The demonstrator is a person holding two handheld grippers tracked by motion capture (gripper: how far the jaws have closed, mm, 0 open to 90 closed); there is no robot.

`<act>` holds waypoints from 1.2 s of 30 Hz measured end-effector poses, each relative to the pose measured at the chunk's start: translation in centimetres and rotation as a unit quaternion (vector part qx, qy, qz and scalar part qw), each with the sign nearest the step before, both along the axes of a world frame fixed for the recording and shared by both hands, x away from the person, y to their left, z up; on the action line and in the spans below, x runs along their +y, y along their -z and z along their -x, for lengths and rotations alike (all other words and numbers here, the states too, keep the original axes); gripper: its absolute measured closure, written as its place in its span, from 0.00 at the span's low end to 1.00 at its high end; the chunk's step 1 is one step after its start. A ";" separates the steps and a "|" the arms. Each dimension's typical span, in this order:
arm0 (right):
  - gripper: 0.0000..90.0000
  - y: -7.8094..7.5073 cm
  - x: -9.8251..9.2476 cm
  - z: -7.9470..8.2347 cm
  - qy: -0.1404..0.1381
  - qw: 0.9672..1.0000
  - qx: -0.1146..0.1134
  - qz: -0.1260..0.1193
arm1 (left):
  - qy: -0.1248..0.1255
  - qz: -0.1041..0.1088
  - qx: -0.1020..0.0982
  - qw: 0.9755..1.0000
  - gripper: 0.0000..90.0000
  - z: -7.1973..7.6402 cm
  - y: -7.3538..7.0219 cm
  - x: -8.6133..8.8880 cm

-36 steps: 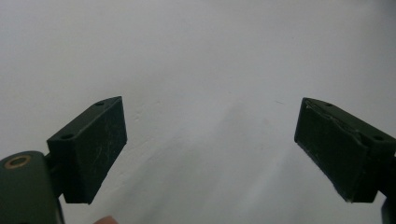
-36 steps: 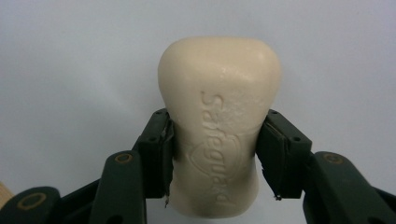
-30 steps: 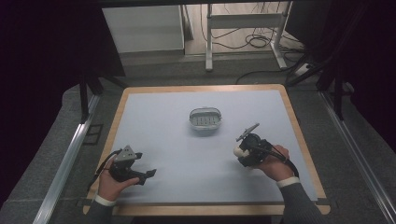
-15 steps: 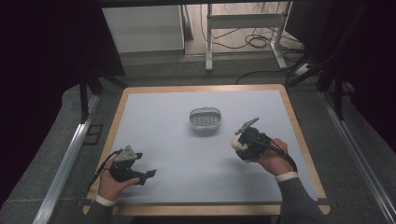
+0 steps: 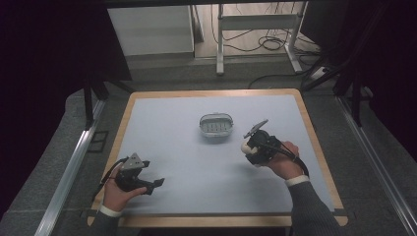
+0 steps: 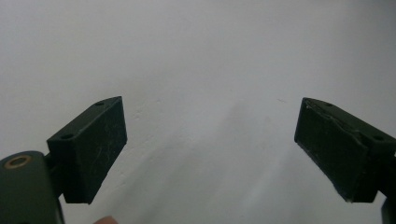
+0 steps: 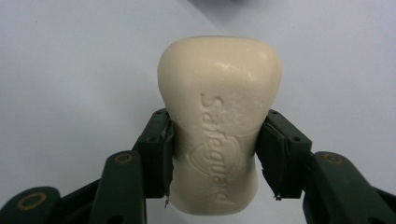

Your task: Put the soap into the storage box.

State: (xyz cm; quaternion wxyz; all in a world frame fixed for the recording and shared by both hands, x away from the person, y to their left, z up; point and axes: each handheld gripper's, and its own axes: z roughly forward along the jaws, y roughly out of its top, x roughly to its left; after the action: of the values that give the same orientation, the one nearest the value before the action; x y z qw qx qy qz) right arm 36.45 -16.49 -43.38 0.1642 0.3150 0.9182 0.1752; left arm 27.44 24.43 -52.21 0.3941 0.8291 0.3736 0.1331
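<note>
A pale blue-grey table top (image 5: pixel 187 162) with a wooden rim sits on grey carpet, dark curtains at both sides and cables on the floor behind. The right gripper (image 5: pixel 250 145) has its 2 jaws clamped on a cream soap bar (image 7: pixel 219 140), held above the table just right of a small grey soap dish (image 5: pixel 216 127) at the centre. The left gripper (image 5: pixel 156 183) rests near the front left, jaws wide apart around nothing.
</note>
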 end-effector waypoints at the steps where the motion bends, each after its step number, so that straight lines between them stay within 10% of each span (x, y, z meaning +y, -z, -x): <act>1: 0.55 -0.1 0.1 -0.1 0.002 1.000 -0.003 0.002 | 0.000 -0.001 0.000 1.000 0.11 0.0 0.0 0.0; 36: 0.55 -1.8 1.4 -4.2 -0.004 0.999 -0.040 0.004 | -0.002 -0.005 -0.002 1.000 0.11 0.0 0.0 0.1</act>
State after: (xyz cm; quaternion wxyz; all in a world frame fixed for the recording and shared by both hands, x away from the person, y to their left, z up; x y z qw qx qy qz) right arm 40.65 -15.08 -41.60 0.2012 0.3040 0.9127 0.1846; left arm 27.43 24.54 -52.21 0.3902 0.8302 0.3735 0.1374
